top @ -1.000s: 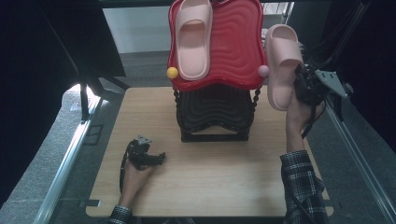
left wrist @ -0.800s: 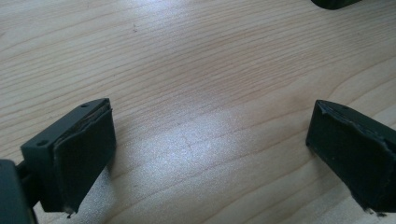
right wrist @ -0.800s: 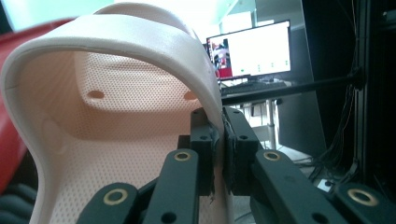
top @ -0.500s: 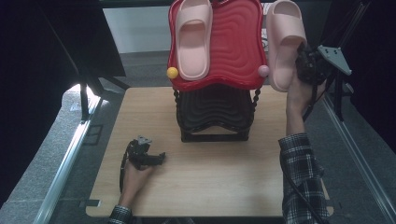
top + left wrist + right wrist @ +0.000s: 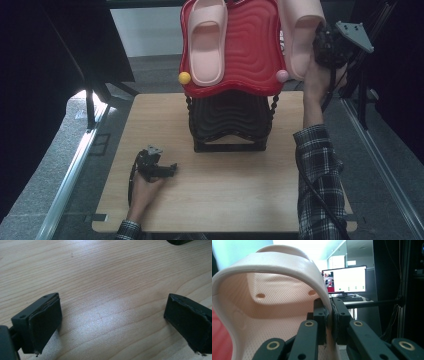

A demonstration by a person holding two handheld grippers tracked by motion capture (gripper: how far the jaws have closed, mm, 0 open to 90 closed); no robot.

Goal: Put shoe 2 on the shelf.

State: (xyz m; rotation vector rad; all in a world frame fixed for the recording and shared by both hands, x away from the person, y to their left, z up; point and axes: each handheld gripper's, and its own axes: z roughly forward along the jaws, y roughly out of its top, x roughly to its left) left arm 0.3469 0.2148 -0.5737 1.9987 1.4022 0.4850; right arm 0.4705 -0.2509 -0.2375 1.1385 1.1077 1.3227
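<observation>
Plaid sleeve (image 5: pixel 320 175), apparently black-and-white; black grippers with a trailing cable (image 5: pixel 131 180)

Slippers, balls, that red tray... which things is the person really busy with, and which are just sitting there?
Busy with:
- held pink slipper, pinched by the right hand-held gripper
- red tray
- other pink slipper lying on it

Just sitting there:
- left hand-held gripper, open on the table
- yellow ball
- pink ball
- monitor

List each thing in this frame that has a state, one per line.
Right gripper: shut on the held pink slipper, raised beside the rack's top.
Held pink slipper: pinched by its strap edge, in the air.
Other pink slipper: lying on the red tray.
Red tray: on top of the black rack.
Left gripper: open, holding nothing, low over the wooden table.
</observation>
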